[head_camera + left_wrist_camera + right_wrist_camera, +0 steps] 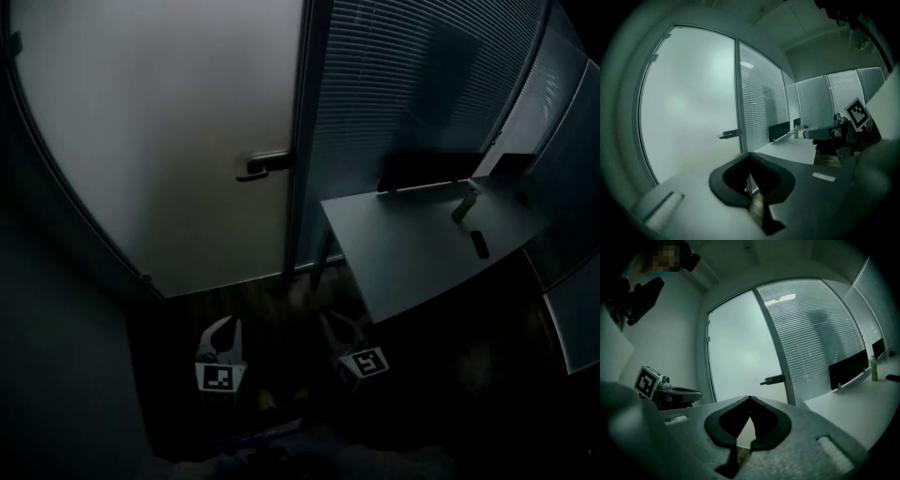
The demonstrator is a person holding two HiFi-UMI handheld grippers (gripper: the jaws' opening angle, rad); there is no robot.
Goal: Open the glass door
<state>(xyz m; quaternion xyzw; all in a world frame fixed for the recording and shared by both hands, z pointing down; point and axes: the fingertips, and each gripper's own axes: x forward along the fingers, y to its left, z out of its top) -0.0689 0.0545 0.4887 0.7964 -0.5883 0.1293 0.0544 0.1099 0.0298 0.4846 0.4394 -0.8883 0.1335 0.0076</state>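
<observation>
Closed glass door [159, 141]; handle [265, 166] at 12 o'clock. Jaws together, empty: left hand-held gripper [225, 325], right hand-held gripper [337, 323]. Risk: shut tips may slip off handle when pressing

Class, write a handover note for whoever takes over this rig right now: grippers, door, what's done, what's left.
Left gripper: shut, empty, held low, short of the door.
Right gripper: shut, empty, beside it.
Glass door: closed; its handle sits at the right edge, untouched.
Done: nothing yet.
Left: reach the handle, probably press it down, then open the door.
</observation>
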